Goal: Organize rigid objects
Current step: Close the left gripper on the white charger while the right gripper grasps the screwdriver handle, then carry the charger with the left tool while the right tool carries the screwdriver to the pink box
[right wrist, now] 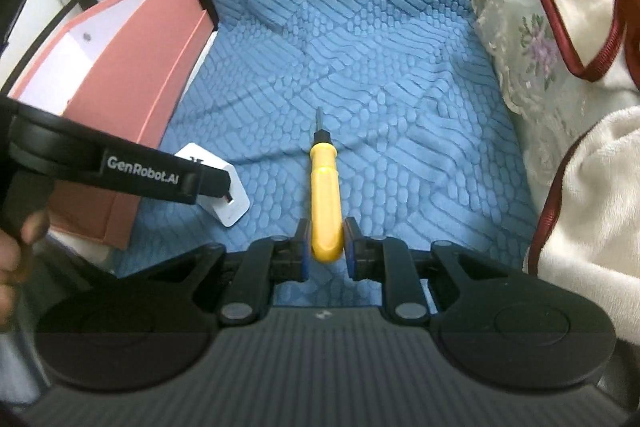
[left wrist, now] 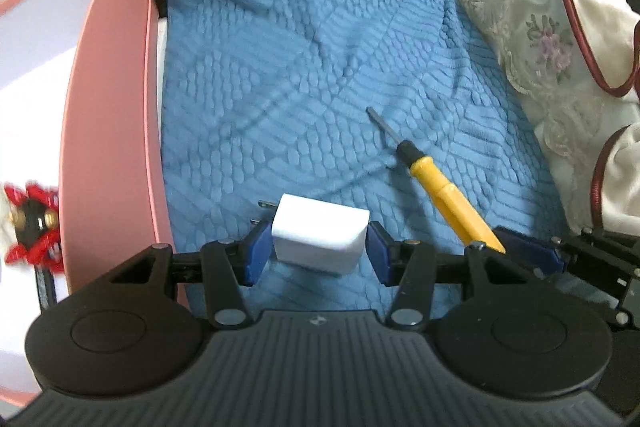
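Blue quilted bedspread (left wrist: 320, 67) covers the bed, wrinkled near its middle. Pink box (right wrist: 132, 95) sits at the bedspread's left edge. Cream floral-and-lace fabric (left wrist: 532, 27) with dark red piping lies along the bedspread's right side.

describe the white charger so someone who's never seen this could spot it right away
Start at the blue quilt and go to its edge beside the pink box. The charger is there, between the left gripper's pads. It's a white block with metal prongs, unlike the long yellow screwdriver nearby.
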Tool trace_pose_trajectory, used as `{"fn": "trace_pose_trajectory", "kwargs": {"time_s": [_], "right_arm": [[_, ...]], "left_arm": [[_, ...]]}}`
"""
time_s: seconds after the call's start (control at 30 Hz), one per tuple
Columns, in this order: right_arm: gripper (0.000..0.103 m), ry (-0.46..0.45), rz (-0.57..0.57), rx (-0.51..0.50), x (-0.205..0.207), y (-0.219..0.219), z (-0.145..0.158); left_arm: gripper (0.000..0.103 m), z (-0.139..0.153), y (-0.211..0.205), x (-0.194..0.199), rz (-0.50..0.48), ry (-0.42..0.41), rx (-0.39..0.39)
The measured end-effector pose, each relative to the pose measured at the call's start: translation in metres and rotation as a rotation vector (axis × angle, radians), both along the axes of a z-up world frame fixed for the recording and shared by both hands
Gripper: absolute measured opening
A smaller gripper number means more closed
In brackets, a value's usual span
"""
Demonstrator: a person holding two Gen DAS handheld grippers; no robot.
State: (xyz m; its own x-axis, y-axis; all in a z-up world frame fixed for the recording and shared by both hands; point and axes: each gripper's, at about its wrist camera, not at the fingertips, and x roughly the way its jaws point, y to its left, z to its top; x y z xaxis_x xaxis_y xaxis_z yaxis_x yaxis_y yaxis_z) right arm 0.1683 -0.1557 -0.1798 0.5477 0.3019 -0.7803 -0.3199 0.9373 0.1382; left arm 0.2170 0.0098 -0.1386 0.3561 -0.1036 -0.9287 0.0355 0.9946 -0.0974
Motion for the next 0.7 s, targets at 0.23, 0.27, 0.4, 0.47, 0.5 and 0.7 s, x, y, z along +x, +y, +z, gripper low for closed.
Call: {"fn": "trace_pose_trajectory", "kwargs": {"time_s": [0.23, 0.27, 0.4, 0.47, 0.5, 0.7], "right_arm": [[0.021, 0.024, -0.036, 0.066, 0.006, -0.005, -0.009], [0.021, 0.025, -0.042, 0.075, 0.007, -0.006, -0.011], [0.022, 0.023, -0.061, 0.111, 0.01, -0.01, -0.014], [0.022, 0.016, -0.057, 0.123, 0.011, -0.01, -0.016], [0.023, 0.013, -0.054, 0.131, 0.011, -0.01, -0.016], [0.03, -0.009, -0.046, 0.133, 0.012, -0.003, -0.023]], "left_arm": [[0.057, -0.011, -0.009, 0.025, 0.008, -0.03, 0.026], [0.057, -0.014, -0.008, 0.029, 0.016, -0.026, 0.024], [0.057, -0.023, -0.008, 0.036, 0.042, -0.048, 0.014], [0.057, -0.024, -0.008, 0.038, 0.054, -0.052, 0.01], [0.057, -0.024, -0.008, 0.037, 0.055, -0.056, 0.004], [0.064, -0.018, 0.0, 0.026, 0.101, -0.083, -0.06]]}}
